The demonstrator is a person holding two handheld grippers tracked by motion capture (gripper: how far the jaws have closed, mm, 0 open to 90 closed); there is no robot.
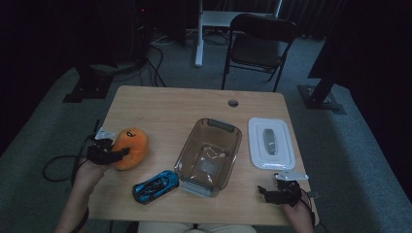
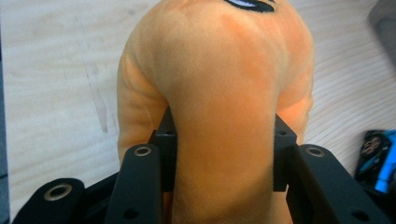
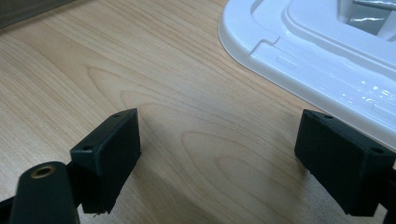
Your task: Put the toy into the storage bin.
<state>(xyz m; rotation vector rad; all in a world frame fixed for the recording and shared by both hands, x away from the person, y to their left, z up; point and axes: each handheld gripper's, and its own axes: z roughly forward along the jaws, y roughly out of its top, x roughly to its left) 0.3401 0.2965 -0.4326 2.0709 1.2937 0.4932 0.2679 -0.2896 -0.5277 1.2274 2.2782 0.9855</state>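
An orange plush toy [image 1: 130,147] with a dark stitched face is at the table's left side, and my left gripper [image 1: 116,154] is shut on it. In the left gripper view both black pads dent the plush toy [image 2: 219,93] at its waist. A blue toy car [image 1: 155,186] lies near the front edge, also seen as the blue toy car [image 2: 378,161] at the right of that view. My right gripper [image 1: 268,193] rests at the front right, jaws wide apart over bare wood, nothing between the fingers [image 3: 109,154].
A clear smoky plastic bin [image 1: 209,153] stands open at the table's middle. Its white lid [image 1: 270,142] lies flat to the right, close to my right gripper; the lid's rim [image 3: 299,60] shows ahead. A folding chair [image 1: 260,43] stands beyond the table.
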